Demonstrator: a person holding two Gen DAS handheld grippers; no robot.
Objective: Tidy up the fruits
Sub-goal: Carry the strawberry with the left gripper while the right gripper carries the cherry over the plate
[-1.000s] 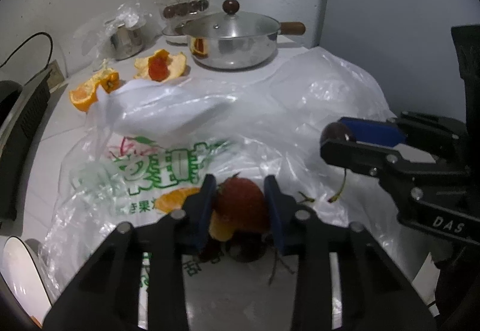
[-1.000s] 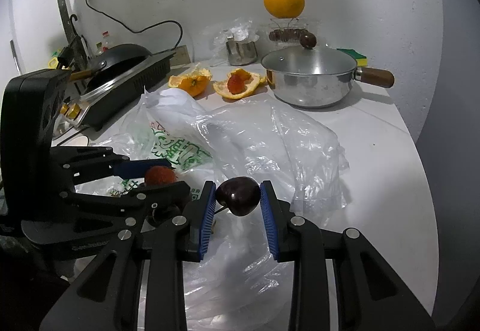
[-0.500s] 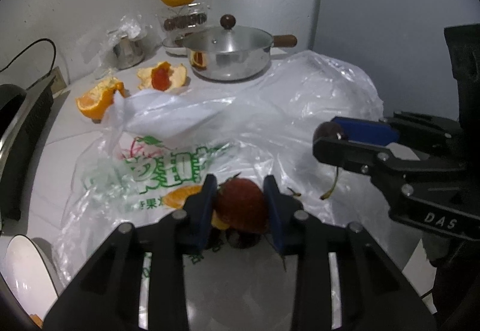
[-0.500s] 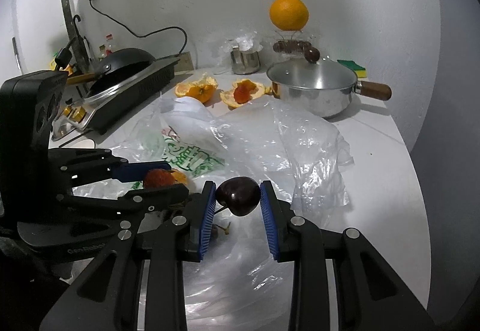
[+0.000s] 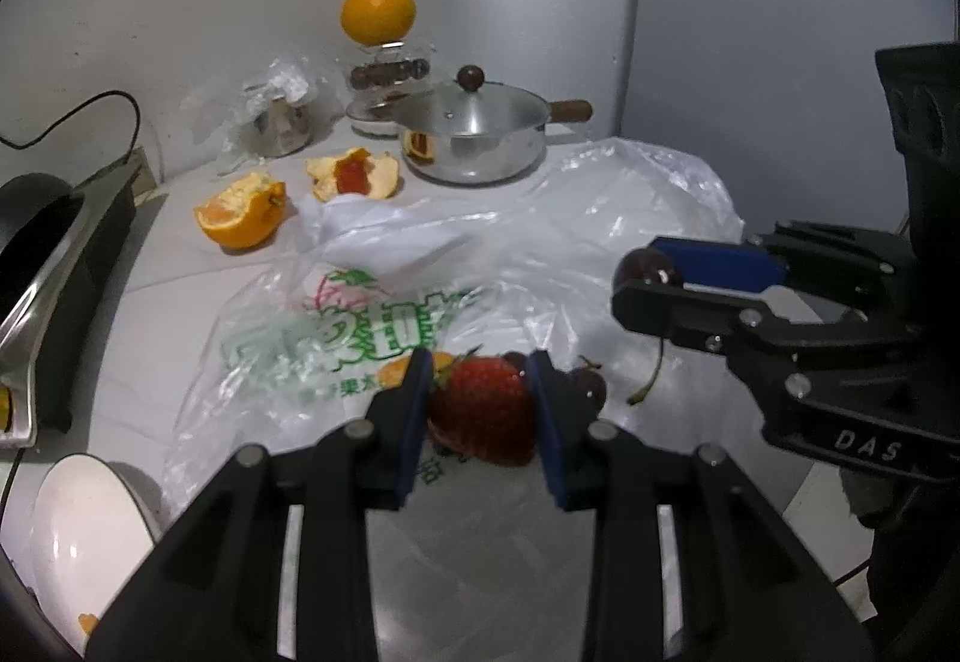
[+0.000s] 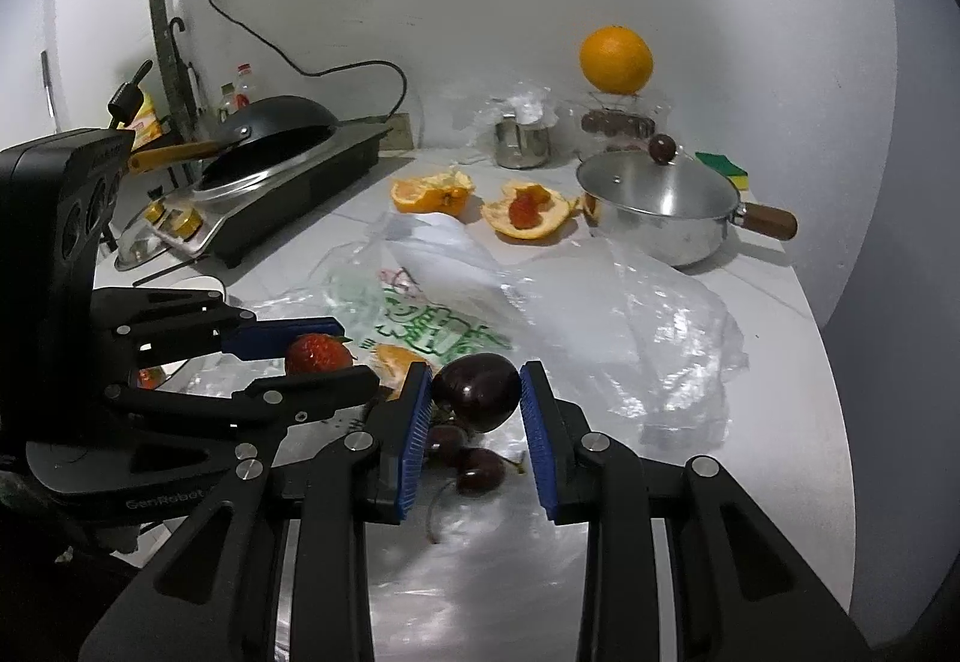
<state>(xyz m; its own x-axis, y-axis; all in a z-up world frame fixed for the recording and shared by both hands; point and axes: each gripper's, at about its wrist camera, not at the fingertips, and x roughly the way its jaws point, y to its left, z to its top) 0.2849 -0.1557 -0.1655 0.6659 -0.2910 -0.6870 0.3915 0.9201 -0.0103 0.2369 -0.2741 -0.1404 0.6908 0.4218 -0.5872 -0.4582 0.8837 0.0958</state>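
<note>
My left gripper (image 5: 480,398) is shut on a red strawberry (image 5: 485,410), held above a clear plastic bag (image 5: 420,296) with green print. The strawberry also shows in the right wrist view (image 6: 317,354). My right gripper (image 6: 477,398) is shut on a dark cherry (image 6: 477,391); that cherry shows in the left wrist view (image 5: 647,269) with its stem hanging down. Loose cherries (image 6: 474,467) and an orange piece (image 6: 396,362) lie on the bag below the grippers.
A lidded steel pot (image 5: 474,140) stands at the back with a whole orange (image 5: 378,11) on a glass jar behind it. Peeled orange pieces (image 5: 243,209) lie near it. An induction cooker with a wok (image 6: 282,164) is at the left, and a white bowl (image 5: 84,536) near left.
Both grippers have risen and drawn back from the bag with their fruit still held. The pot and oranges look farther away now.
</note>
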